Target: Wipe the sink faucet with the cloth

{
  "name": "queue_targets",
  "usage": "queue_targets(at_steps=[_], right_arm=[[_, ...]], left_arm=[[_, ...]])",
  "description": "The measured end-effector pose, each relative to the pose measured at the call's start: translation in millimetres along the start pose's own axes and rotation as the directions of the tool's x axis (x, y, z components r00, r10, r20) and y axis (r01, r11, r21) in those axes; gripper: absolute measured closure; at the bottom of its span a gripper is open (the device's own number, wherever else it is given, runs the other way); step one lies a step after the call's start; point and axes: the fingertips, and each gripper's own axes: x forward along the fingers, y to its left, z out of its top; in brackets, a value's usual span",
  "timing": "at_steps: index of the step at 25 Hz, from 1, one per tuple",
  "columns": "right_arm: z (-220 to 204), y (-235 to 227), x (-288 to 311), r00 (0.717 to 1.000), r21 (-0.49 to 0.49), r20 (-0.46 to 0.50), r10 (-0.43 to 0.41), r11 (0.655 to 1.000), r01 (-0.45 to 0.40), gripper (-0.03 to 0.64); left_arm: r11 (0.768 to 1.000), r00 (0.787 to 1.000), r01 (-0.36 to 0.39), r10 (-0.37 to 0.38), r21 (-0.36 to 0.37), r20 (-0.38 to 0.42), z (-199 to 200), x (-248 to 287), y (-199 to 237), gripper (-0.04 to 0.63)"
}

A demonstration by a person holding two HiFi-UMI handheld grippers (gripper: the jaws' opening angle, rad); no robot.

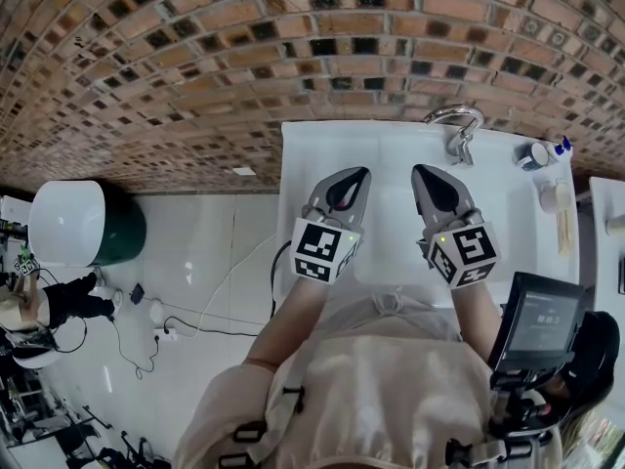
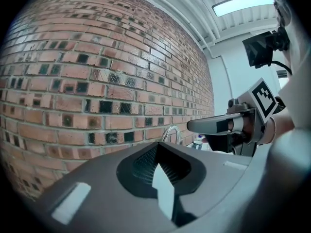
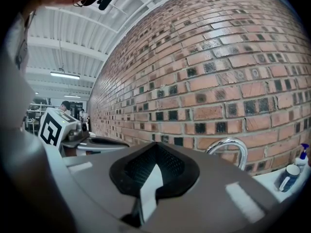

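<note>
My left hand-held gripper [image 1: 362, 175] and right hand-held gripper [image 1: 419, 170] hover shut and empty over the white ceramic sink [image 1: 312, 149]. The curved chrome faucet [image 1: 459, 125] stands behind, by the brick wall [image 1: 195, 66]. No cloth shows; wiping needs one.

1. my head camera looks steeply down from above onto the sink [image 1: 303, 164], quite near.
2. each gripper camera sits behind its own jaws and faces the brick wall [image 2: 97, 81], almost level.
3. all three views share the faucet [image 3: 228, 140].
</note>
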Motion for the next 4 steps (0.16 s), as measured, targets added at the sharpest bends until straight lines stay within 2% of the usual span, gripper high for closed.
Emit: queue_targets(at_steps=[4], right_arm=[[-0.9, 0.3, -0.2, 1.0, 0.0, -0.002, 0.001, 1.0, -0.001, 0.629]], left_arm=[[1.0, 1.0, -0.001, 0.001, -0.004, -0.01, -4.6, -0.5, 0.1, 0.594]])
